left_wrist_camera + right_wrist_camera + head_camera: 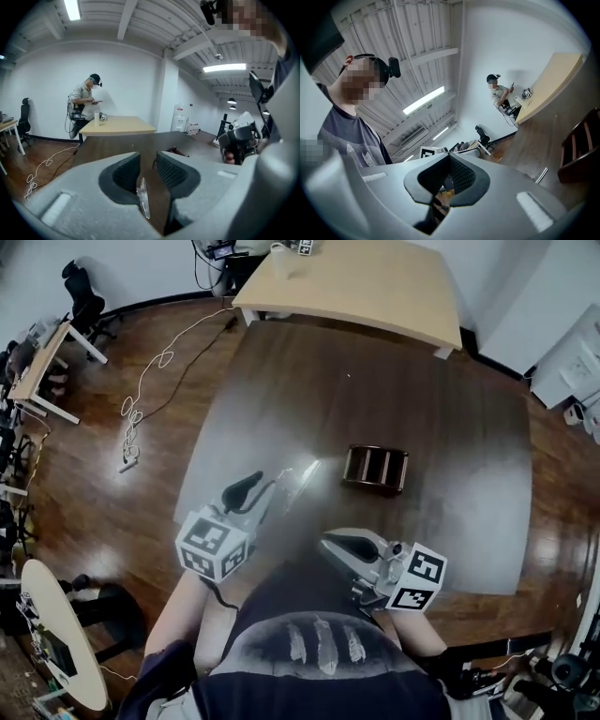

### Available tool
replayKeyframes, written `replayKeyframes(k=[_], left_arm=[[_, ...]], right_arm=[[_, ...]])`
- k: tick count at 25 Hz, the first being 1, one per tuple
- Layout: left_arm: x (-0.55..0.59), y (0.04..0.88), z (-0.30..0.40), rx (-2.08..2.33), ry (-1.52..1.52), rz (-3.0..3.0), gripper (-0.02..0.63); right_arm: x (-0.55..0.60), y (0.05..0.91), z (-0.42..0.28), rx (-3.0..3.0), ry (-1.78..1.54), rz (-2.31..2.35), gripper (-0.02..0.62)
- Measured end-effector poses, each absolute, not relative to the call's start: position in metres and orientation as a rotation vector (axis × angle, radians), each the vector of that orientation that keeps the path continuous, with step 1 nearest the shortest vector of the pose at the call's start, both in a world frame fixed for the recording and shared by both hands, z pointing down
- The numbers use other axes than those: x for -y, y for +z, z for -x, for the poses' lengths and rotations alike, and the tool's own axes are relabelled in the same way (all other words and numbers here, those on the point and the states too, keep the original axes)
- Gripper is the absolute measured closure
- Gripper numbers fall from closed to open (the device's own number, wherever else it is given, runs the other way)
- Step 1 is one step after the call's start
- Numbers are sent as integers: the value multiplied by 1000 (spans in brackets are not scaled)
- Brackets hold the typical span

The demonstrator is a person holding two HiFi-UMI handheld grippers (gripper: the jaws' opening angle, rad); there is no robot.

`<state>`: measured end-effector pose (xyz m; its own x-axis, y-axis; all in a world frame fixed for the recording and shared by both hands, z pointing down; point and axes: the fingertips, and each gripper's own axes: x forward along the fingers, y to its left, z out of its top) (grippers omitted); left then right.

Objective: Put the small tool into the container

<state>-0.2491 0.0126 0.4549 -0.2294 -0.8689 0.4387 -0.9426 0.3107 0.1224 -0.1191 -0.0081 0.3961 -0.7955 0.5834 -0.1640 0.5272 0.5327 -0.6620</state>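
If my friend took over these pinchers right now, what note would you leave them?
Left gripper: open, with the small tool lying on the table right at its jaws, not gripped.
Right gripper: shut, empty, back near the body.
Container: on the table, to the right of the tool.
Done: the left gripper is lined up on the tool.
Left: grip the tool, carry it over, drop it in the container.

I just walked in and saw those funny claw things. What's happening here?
A person holds a gripper in each hand over a dark table. The left gripper is down at a small shiny tool. Its jaws are apart, with the tool between them but not pinched. The brown container stands just beyond, and the tool is not in it yet. The right gripper is empty, jaws together.
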Motion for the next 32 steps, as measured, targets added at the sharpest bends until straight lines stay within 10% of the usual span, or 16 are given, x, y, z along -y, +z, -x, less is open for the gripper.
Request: replayKeyframes(k=[4,20,24,32], left_arm=[[-4,519,265,1968,323,-1616,350],[29,688,286,1410,152,-1526,347],[29,694,274,1313,159,-1579,515],[41,682,268,1265,-107,-1553,586]], right_arm=[[7,397,128,2709,1040,878,604],[11,414,168,2696,725,537,604],[7,419,172,2686,678,458,604],[10,427,174,2645,636,374,603]])
